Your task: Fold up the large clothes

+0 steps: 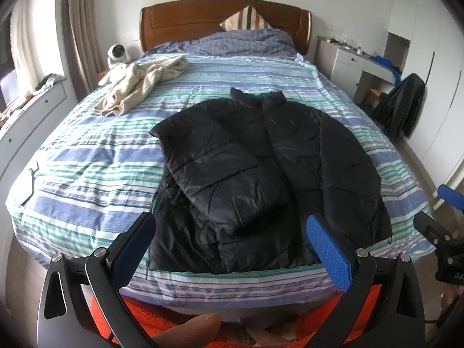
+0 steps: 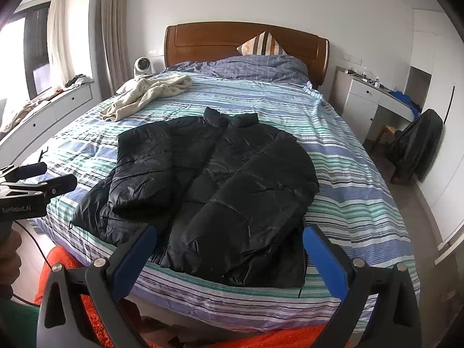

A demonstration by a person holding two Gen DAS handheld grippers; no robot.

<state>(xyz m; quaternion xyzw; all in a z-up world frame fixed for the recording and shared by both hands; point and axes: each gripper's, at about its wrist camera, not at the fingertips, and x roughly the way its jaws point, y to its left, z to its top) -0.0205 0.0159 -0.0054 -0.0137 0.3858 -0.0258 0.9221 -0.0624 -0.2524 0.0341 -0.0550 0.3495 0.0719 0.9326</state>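
A black puffer jacket (image 1: 261,168) lies flat on the striped bed cover (image 1: 87,168), collar toward the headboard, hem near the foot edge. Its left sleeve (image 1: 220,174) is folded in across the body; the right sleeve lies along the right side. It also shows in the right wrist view (image 2: 220,191). My left gripper (image 1: 232,235) is open and empty, held just above the hem at the foot of the bed. My right gripper (image 2: 229,249) is open and empty, over the hem's right half. The left gripper shows at the left edge of the right wrist view (image 2: 43,179).
A cream garment (image 1: 139,84) lies crumpled at the bed's far left. A wooden headboard (image 1: 185,23) and pillow are at the back. White drawers (image 1: 34,107) run along the left, a desk (image 1: 356,63) and dark chair (image 1: 403,104) on the right. An orange rug (image 2: 72,266) lies below.
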